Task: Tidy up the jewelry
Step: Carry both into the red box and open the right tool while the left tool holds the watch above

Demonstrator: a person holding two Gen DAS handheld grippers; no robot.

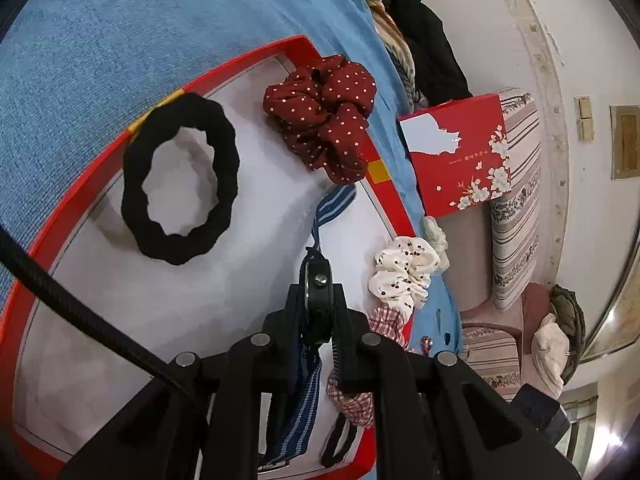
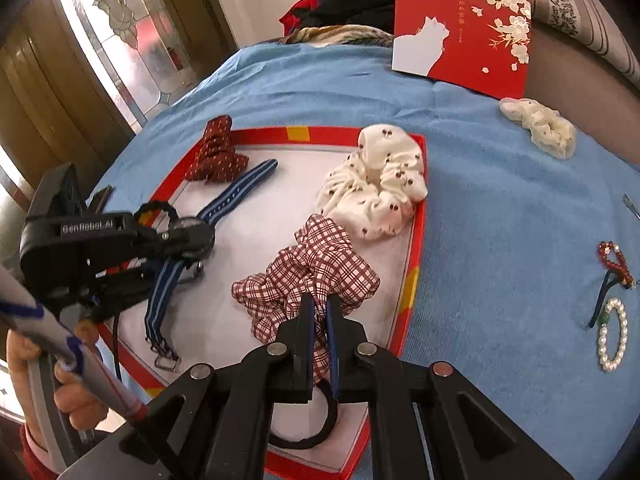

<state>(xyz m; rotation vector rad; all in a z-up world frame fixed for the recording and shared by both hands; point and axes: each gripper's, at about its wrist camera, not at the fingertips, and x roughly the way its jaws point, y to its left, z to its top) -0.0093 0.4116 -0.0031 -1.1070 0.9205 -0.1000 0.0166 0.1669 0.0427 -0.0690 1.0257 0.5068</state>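
A red-rimmed tray (image 2: 414, 240) with a white floor lies on a blue cloth. My left gripper (image 1: 318, 276) is shut on a watch with a blue striped strap (image 2: 236, 196), held just above the tray floor; the watch also shows in the left wrist view (image 1: 332, 206). My right gripper (image 2: 319, 316) is shut on a red-and-white checked scrunchie (image 2: 316, 264) lying in the tray. In the tray too are a cream spotted scrunchie (image 2: 380, 188), a dark red dotted scrunchie (image 1: 324, 116), a black scrunchie (image 1: 180, 180) and a thin black hair tie (image 2: 308, 436).
On the cloth to the right of the tray lie a cream scrunchie (image 2: 540, 124), a red bead bracelet (image 2: 616, 264) and a pearl bracelet (image 2: 612, 336). A red box lid with a white cat (image 2: 464, 28) leans at the back. Clothes (image 2: 344, 4) are piled behind it.
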